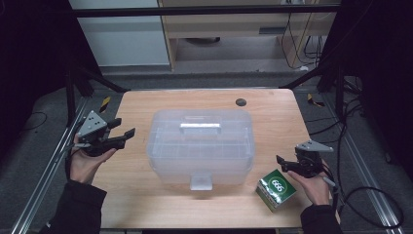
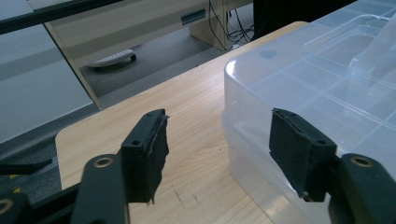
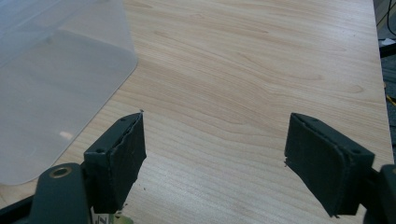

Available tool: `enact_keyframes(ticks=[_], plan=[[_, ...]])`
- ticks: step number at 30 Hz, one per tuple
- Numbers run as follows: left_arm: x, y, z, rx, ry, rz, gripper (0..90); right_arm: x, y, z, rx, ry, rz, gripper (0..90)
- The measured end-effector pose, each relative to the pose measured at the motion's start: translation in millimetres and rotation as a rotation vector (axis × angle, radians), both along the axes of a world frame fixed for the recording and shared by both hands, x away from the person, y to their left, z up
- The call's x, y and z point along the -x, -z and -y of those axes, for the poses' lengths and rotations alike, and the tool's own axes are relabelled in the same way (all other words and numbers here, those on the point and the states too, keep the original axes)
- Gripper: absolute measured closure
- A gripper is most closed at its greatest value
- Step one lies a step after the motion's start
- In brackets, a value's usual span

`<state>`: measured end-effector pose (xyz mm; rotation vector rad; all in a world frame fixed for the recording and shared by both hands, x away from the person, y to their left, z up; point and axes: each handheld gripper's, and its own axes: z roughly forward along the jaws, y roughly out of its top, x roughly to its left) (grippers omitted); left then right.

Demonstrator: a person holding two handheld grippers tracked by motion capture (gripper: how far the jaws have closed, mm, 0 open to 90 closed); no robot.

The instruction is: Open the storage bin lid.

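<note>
With both my left gripper (image 1: 125,132) and right gripper (image 1: 281,161) released and empty, the clear bin (image 1: 200,146) sits between them on the bench (image 1: 146,195), probably light, stiff and slick, best taken by its top handle (image 1: 200,127).

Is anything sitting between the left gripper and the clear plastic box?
Nothing visible. The left gripper hangs with open jaws beside the clear plastic box, with bare wooden table between them.
</note>
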<state>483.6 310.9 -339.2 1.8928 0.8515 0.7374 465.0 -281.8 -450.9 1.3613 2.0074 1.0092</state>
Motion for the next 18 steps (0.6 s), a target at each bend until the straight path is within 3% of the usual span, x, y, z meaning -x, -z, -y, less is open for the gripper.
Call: enact_keyframes(ticks=[2, 6, 12, 18], plan=[[-2.5, -6.3, 3.8, -0.014, 0.029, 0.011, 36.1, -0.1, 0.1, 0.4, 0.002, -0.001, 0.000, 20.7], [-1.3, -13.0, 8.0, -0.021, 0.025, 0.002, 34.4, -0.3, 0.5, 0.6, 0.002, -0.004, -0.003, 20.8], [-4.0, -28.5, 20.4, -0.100, 0.059, 0.007, 34.0, -0.6, 1.6, -0.1, 0.005, -0.014, -0.016, 20.8], [-4.2, -42.1, 30.7, -0.134, 0.086, 0.027, 32.2, -0.4, 1.1, -0.3, 0.014, -0.017, -0.017, 20.8]])
